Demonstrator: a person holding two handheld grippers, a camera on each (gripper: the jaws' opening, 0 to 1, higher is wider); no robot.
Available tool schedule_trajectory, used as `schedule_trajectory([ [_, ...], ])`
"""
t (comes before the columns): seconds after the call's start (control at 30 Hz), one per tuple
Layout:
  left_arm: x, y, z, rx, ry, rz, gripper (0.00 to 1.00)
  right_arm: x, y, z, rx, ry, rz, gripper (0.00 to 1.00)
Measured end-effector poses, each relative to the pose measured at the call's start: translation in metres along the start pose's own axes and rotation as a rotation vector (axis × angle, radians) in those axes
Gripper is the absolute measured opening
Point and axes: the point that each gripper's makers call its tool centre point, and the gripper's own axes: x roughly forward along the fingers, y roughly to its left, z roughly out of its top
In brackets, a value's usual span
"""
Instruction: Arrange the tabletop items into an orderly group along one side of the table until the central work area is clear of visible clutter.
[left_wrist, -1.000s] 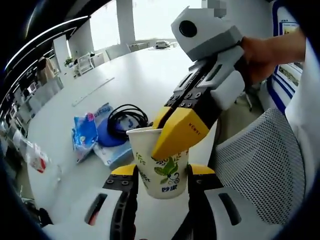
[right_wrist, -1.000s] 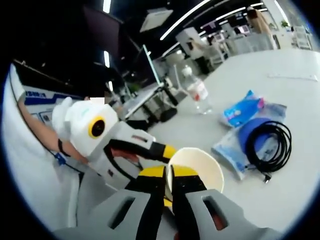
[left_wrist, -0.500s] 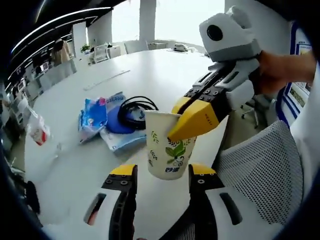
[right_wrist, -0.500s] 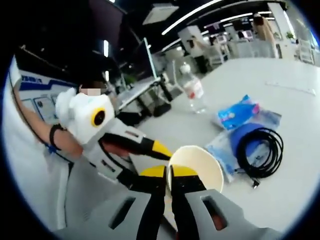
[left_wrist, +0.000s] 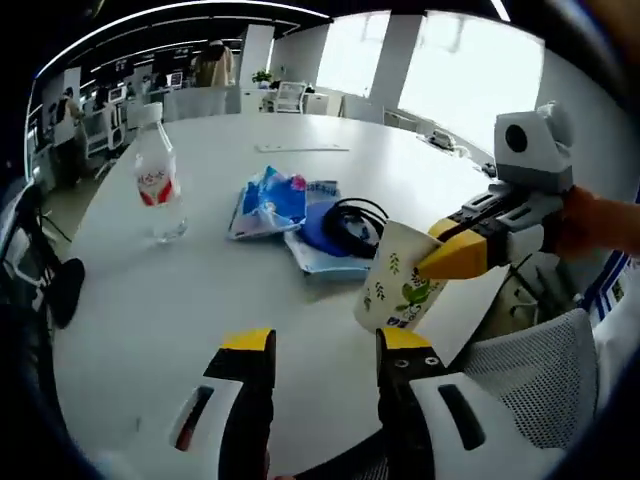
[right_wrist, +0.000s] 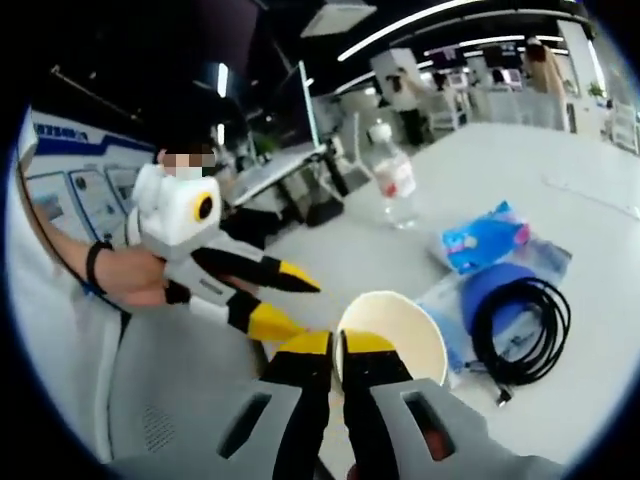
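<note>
Left gripper view: white table (left_wrist: 150, 300). Bottle (left_wrist: 156, 188) upright at 10 o'clock, apart from other items. Blue packets (left_wrist: 270, 200) at 12 o'clock, touching blue disc (left_wrist: 318, 228) with black cable (left_wrist: 352, 224) coiled on it. Mesh chair (left_wrist: 530, 380) at 4 o'clock.

My right gripper (left_wrist: 450, 258) pinches rim of cup (left_wrist: 395, 290), cup tilted, lifted over near table edge, just right of cable.

My left gripper (left_wrist: 320, 345) spread wide, holding nothing; cup just beyond its right tip.

Right gripper view: my jaws (right_wrist: 335, 348) pressed together on cup (right_wrist: 395, 335) rim; left gripper (right_wrist: 275, 300) at 9 o'clock, apart from cup.
</note>
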Motion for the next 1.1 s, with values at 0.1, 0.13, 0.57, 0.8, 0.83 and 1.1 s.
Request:
schedule_trajectory([
  [0.1, -0.006, 0.011, 0.002, -0.044, -0.023, 0.035, 0.39, 0.006, -0.001, 0.004, -0.018, 0.009, 0.012, 0.0],
  [0.13, -0.008, 0.014, 0.002, -0.054, -0.03, 0.042, 0.39, 0.01, -0.001, 0.007, -0.028, 0.012, 0.018, 0.0],
  [0.57, -0.03, 0.04, 0.003, -0.222, -0.112, 0.123, 0.39, 0.051, -0.016, 0.057, -0.252, 0.063, 0.064, 0.0],
  [0.8, -0.036, 0.043, 0.002, -0.265, -0.138, 0.143, 0.39, 0.07, -0.027, 0.085, -0.293, 0.049, 0.06, 0.0],
  [0.83, -0.037, 0.044, 0.002, -0.269, -0.14, 0.145, 0.39, 0.073, -0.028, 0.088, -0.295, 0.046, 0.06, 0.0],
  [1.1, -0.044, 0.049, 0.007, -0.289, -0.162, 0.166, 0.39, 0.098, -0.043, 0.115, -0.31, 0.027, 0.044, 0.0],
])
